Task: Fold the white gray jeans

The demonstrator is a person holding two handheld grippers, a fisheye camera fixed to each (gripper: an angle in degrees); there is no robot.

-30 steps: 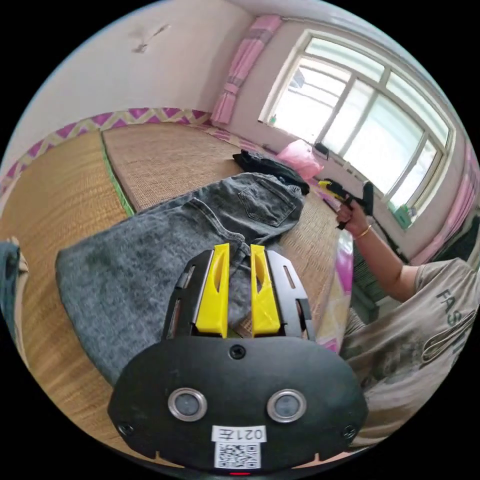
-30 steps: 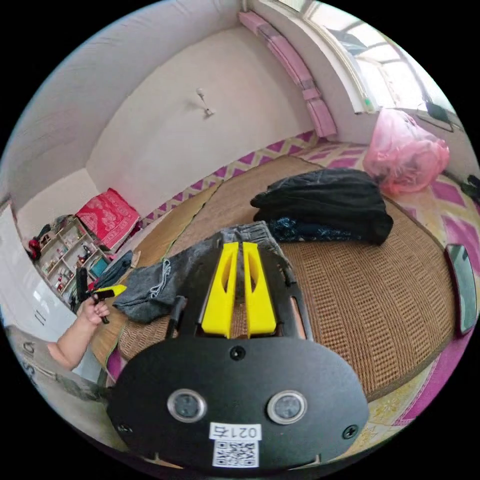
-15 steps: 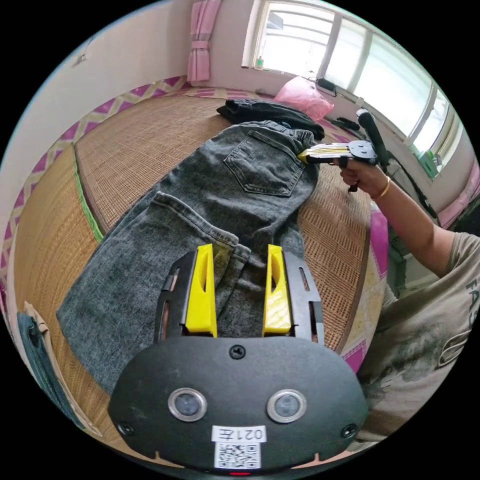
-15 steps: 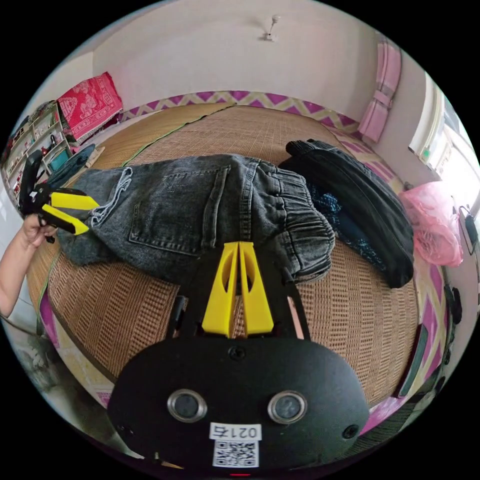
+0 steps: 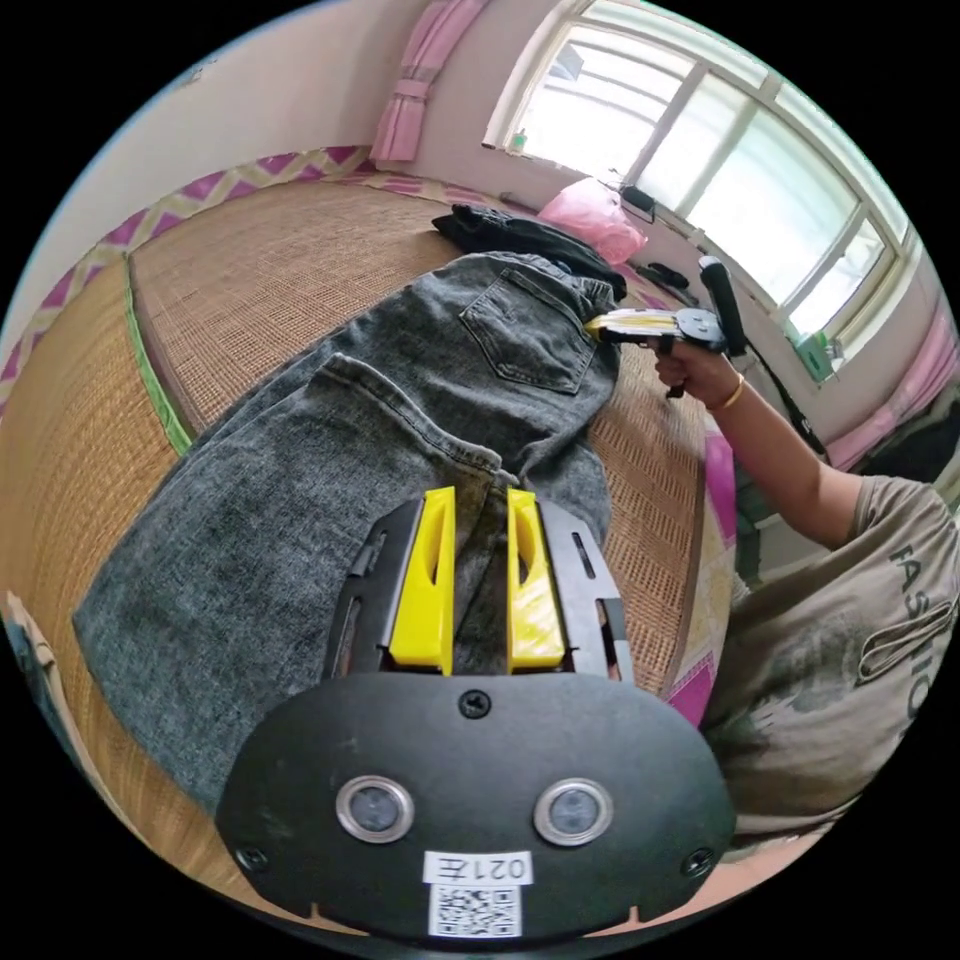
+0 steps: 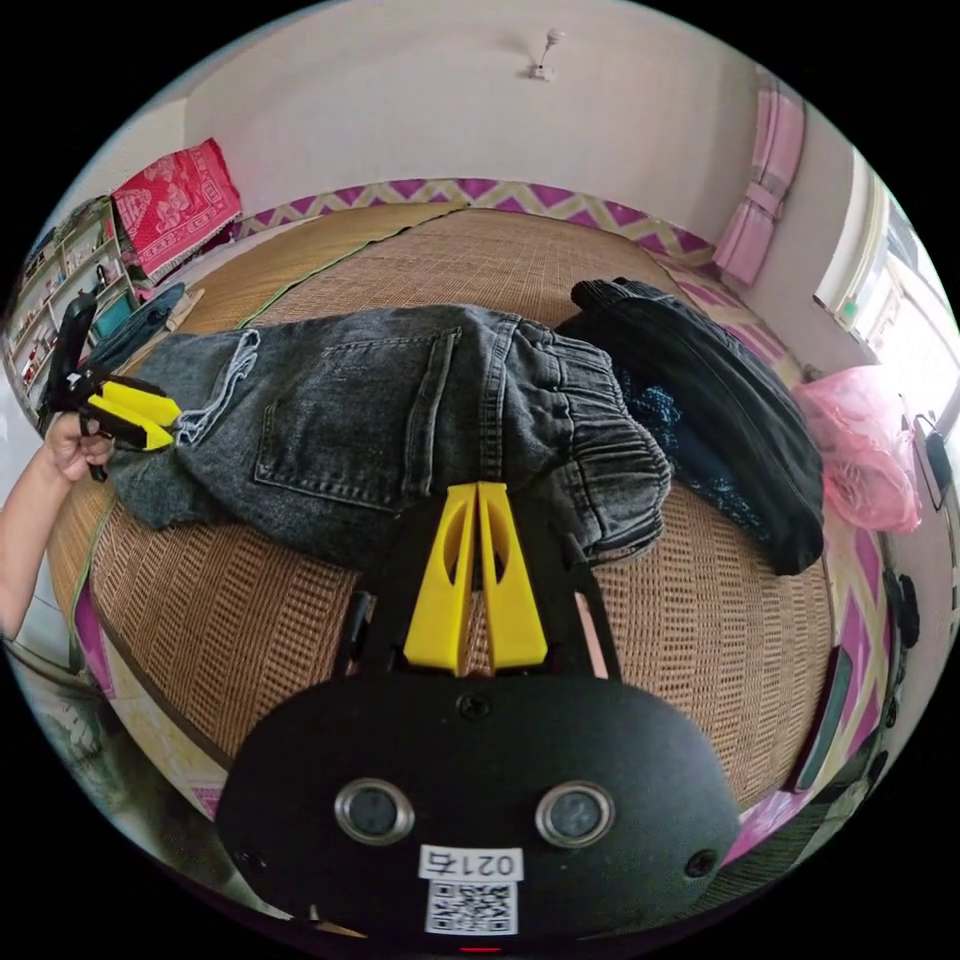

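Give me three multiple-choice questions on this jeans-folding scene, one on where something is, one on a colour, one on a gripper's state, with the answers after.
1. Where does the black garment lie?
A. beside the jeans' waistband
B. on the windowsill
C. on the floor

2. What colour is the plastic bag near the window?
A. green
B. pink
C. white

3. How does the right hand-held gripper stand?
A. wide open above the mat
B. hanging off the bed
C. jaws closed at the waistband of the jeans

Answers: 1 A, it sits on the woven mat just past the elastic waist. 2 B, it is plainly pink. 3 C, the yellow jaws meet at the waistband edge.
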